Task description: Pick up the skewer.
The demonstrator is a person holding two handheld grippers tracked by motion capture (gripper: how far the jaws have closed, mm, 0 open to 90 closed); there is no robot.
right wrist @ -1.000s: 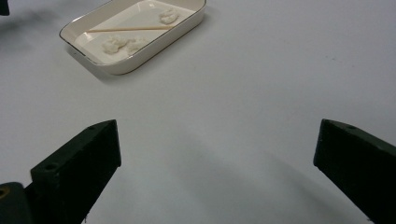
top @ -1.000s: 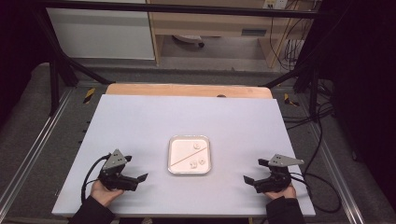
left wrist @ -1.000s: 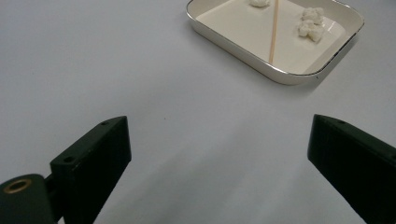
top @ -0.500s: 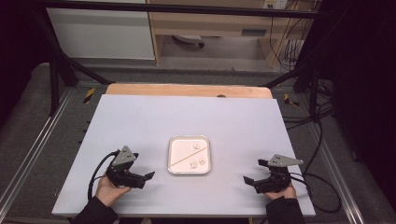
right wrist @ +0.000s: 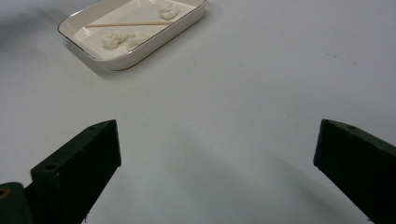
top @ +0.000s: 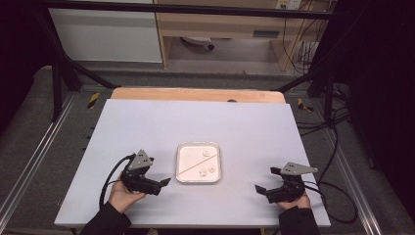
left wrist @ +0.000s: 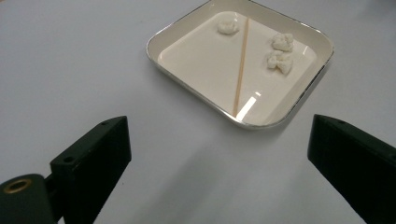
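A shallow square tray (top: 182, 152) with rounded corners sits near the middle of the table (top: 195, 117), a little toward the person's edge. It is cream-white inside, glossy, with a thin bright rim that catches the light. A thin wooden stick (left wrist: 241, 67) lies slantwise across its floor. Three small white lumps rest in the tray — one lump (left wrist: 228, 27) alone on one side of the stick, and a pair of lumps (left wrist: 280, 52) close together on the other side, none of them touching the stick.

The left gripper (top: 163, 182) is just beside the tray's left side, jaws pointed at it, spread wide and holding nothing; in the left gripper view the tray lies just ahead of the two black jaws. The right gripper (top: 266, 181) is well apart from the tray, near the table's front right — its jaws also wide apart and empty.
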